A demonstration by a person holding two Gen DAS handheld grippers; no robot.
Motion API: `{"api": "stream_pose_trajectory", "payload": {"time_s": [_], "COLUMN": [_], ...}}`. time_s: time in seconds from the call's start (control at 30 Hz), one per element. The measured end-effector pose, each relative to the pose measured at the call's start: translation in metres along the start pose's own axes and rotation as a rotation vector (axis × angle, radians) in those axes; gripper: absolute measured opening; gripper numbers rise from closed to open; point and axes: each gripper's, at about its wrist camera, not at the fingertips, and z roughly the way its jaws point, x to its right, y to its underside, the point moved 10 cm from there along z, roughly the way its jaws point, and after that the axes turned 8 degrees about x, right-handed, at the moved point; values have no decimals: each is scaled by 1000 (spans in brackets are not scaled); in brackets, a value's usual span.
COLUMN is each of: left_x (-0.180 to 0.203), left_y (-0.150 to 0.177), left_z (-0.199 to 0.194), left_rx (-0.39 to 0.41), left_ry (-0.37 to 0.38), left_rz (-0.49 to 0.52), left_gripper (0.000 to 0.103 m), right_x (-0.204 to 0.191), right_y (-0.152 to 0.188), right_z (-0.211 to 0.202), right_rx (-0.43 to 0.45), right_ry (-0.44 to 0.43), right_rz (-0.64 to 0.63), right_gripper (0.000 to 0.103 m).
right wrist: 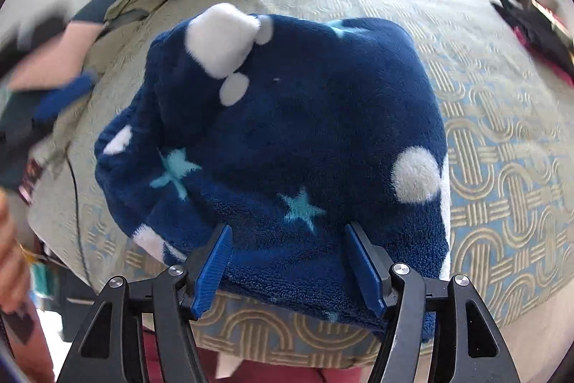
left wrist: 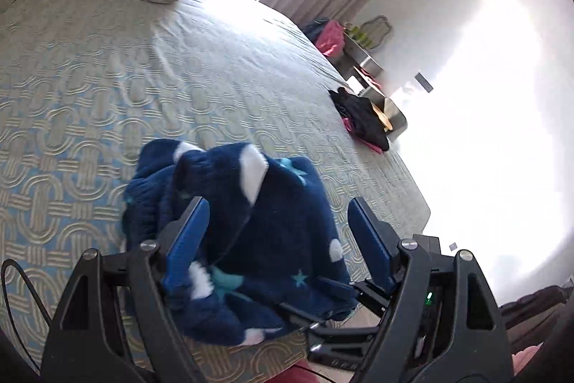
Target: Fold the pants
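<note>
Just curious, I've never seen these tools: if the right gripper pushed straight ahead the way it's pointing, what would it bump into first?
Most likely the blue fleece pants on the bed. The right gripper has its fingers spread open, and the fabric fills the space just ahead, though exact depth is hard to judge.

- I see the pants point(right wrist: 287, 139): thick, fuzzy navy fleece, matt.
- My right gripper point(right wrist: 287, 261): matt black plastic, ribbed blue pads point(right wrist: 211, 275), shiny metal rivets.
- Bedspread point(left wrist: 125, 78): woven cloth, raised pattern.

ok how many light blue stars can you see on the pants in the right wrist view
3: one star at left, one near the gripper fingers, one partial at the top edge of the pants. Folds may hide more.
</note>
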Motion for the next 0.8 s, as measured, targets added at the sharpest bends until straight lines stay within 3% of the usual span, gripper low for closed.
{"api": "stream_pose_trajectory", "payload": {"time_s": [0.07, 0.13, 0.2, 0.23, 0.3, 0.33, 0.37, 0.43, 0.5, 0.53, 0.57, 0.63, 0.73, 0.8], "left_x": [13, -3, -57, -87, -109, -116, -119, -111, -99, -87, -79, -59, -49, -48], "left_y": [16, 27, 32, 34, 36, 34, 32, 30, 30, 30, 30, 29, 31, 37], "left_z": [35, 61, 81, 82, 75, 68, 63, 57, 52, 48, 44, 29, 6, -1], "left_rx": [-99, -159, -190, -209, -215, -208, -212, -215, -220, -220, -214, -177, -153, -158], "left_ry": [42, -38, -286, -351, -264, -236, -249, -296, -317, -311, -298, -284, -268, -286], "left_rz": [22, 63, 145, 124, -49, -136, -150, -72, -24, -2, 7, 22, 64, 87], "left_gripper": [80, 73, 48, 19, 15, 7, 7, 7, 13, 28, 50, 73, 74, 74], "right_x": [-3, -2, 2, 3, 8, 9, 9, 12, 15, 15, 21, 25, 36, 41], "right_y": [0, -1, -2, -2, -2, -2, -1, -3, -5, -9, -14, -25, -51, -65], "right_z": [2, 2, 1, -1, -5, -5, -5, -5, -8, -12, -14, -24, -39, -38], "right_rx": [0, 1, 3, 4, 2, 0, -1, -5, -15, -22, -21, -3, 68, 88], "right_ry": [21, 9, -24, -50, -111, -137, -146, -155, -155, -163, -176, -226, -253, -214], "right_rz": [-47, -30, 0, 12, 36, 49, 57, 56, 51, 54, 61, 87, 116, 123], "right_gripper": [70, 71, 71, 71, 71, 71, 71, 71, 71, 71, 71, 71, 71, 70]}}
